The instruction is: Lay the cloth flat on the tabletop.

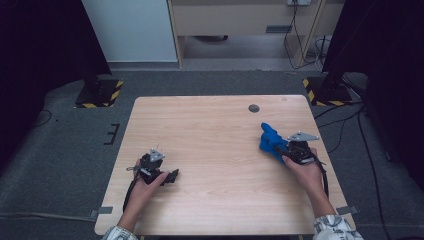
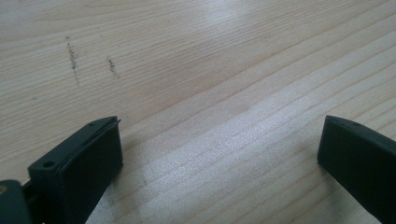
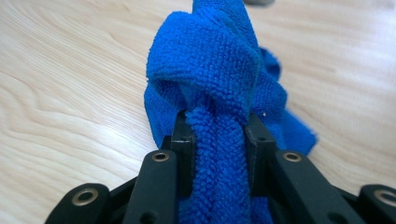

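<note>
A crumpled blue cloth (image 1: 270, 139) lies bunched on the right side of the wooden table (image 1: 215, 130). My right gripper (image 1: 281, 150) is shut on it. In the right gripper view a thick fold of the blue cloth (image 3: 210, 70) is pinched between the two black jaws of the right gripper (image 3: 218, 135) and rises above them. My left gripper (image 1: 172, 176) rests low on the table's left front part, held by a hand. In the left gripper view the left gripper (image 2: 219, 144) is open, jaws wide apart over bare wood.
A small dark round hole (image 1: 254, 108) sits in the table near its far right edge. Black stands with yellow-striped bases (image 1: 100, 95) flank the table on the grey carpet. Cables (image 1: 345, 120) run along the floor at the right.
</note>
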